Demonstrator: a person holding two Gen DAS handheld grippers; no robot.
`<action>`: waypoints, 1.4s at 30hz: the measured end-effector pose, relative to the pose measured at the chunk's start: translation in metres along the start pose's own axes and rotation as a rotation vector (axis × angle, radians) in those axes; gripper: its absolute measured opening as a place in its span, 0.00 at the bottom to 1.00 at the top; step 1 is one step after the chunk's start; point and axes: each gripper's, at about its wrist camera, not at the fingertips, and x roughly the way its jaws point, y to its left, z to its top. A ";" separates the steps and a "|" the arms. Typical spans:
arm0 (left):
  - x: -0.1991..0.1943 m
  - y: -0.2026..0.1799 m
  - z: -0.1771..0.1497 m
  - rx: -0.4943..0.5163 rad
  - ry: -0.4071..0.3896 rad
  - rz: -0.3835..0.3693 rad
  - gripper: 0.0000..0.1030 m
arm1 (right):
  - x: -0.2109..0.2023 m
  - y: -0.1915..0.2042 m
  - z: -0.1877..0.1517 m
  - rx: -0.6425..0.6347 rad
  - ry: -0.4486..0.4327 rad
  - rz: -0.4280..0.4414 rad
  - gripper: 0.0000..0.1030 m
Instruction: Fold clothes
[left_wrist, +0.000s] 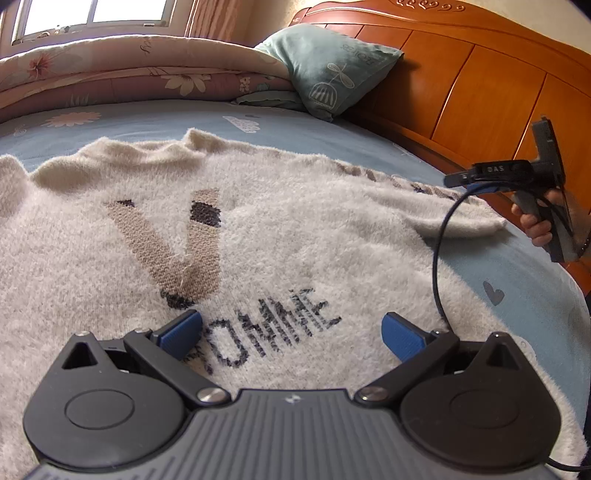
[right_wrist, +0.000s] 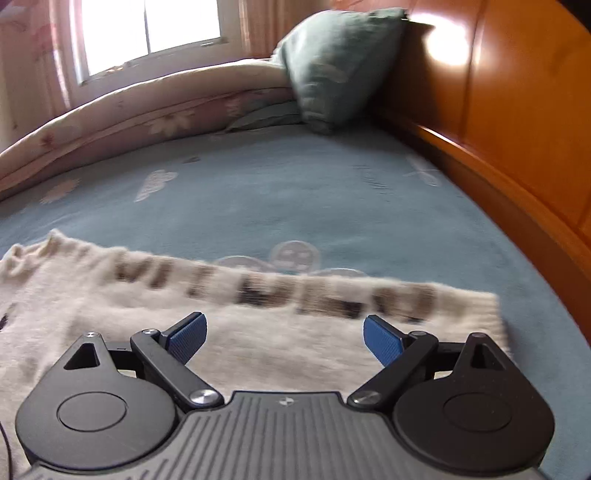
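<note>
Left hand-held gripper (left_wrist: 291, 334) spread wide, empty — right hand-held gripper (right_wrist: 283, 334) likewise agape, gripped at its handle by a hand (left_wrist: 533, 223).

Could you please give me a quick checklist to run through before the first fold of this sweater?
1. Left gripper open, holding nothing: ok.
2. Right gripper open, holding nothing: ok.
3. Sweater lying front up on the bed sheet: ok.
4. Sleeve spread out, cuff toward the headboard: ok.
5. Black cable draped over the sweater: not ok.
6. Other sleeve and hem laid flat: cannot tell, out of view.
</note>
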 end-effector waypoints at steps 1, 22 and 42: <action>0.000 0.000 0.000 -0.001 -0.001 -0.001 0.99 | 0.007 0.020 0.000 -0.045 0.007 0.022 0.92; -0.002 0.005 0.000 -0.029 -0.015 -0.024 0.99 | 0.078 0.112 0.026 -0.020 0.142 0.078 0.95; -0.005 0.009 -0.001 -0.053 -0.024 -0.042 0.99 | 0.021 0.151 -0.031 -0.328 0.136 0.135 0.96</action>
